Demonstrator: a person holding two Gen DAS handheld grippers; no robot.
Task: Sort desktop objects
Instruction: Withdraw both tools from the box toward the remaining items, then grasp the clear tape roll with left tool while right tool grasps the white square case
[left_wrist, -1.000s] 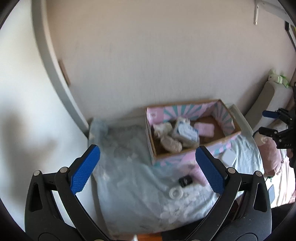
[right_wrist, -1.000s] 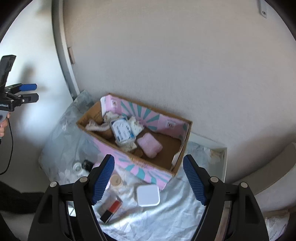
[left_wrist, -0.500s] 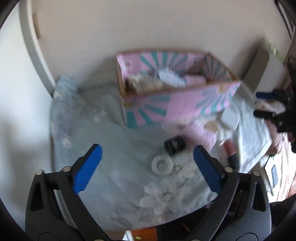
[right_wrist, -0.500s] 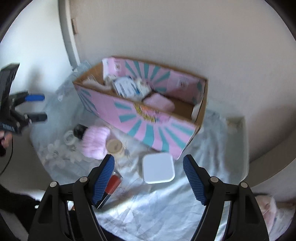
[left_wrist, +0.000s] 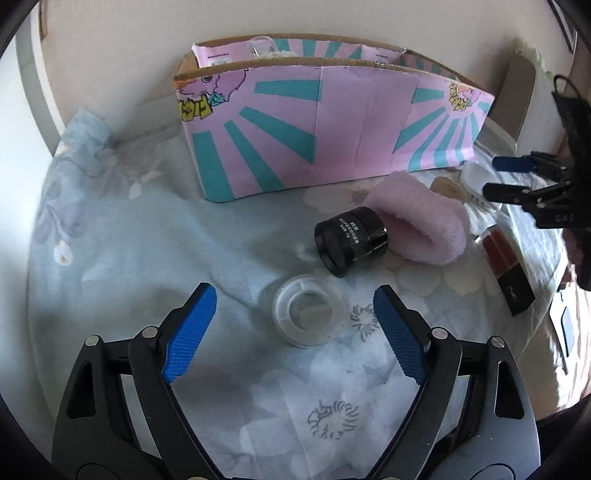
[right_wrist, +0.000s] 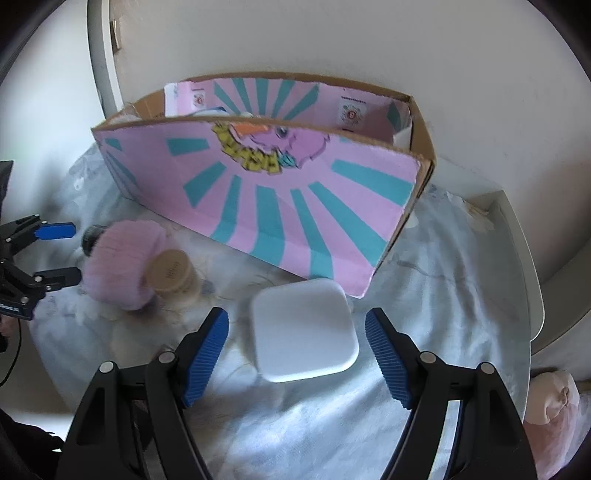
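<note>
a: what's the left gripper (left_wrist: 294, 314) doing, seen from its own camera?

b: it's hanging just over the clear tape roll (left_wrist: 309, 312), jaws wide apart and empty, the roll lying flat between the ribbed blue pads (left_wrist: 192, 334). i'd guess it's lining up to pick that first. a glossy black jar (left_wrist: 351, 240) is lying on its side just beyond, touching a fuzzy pink roll (left_wrist: 424, 221), and a dark red flat box (left_wrist: 506, 267) is sitting off to the right.

a: and where are these things meant to be going?

b: probably into the cardboard box (left_wrist: 325, 125), pink with teal rays, standing at the back of the crumpled pale floral cloth (left_wrist: 122, 236).

a: and from the right gripper's camera?

b: the right gripper (right_wrist: 297, 334) is spread open too, holding nothing, straddling a smooth white square case with rounded corners (right_wrist: 303, 328) lying near the box's front wall (right_wrist: 258, 206). a tan round lid (right_wrist: 170, 271) is leaning against the pink roll (right_wrist: 123, 266), a bit blurred.
</note>
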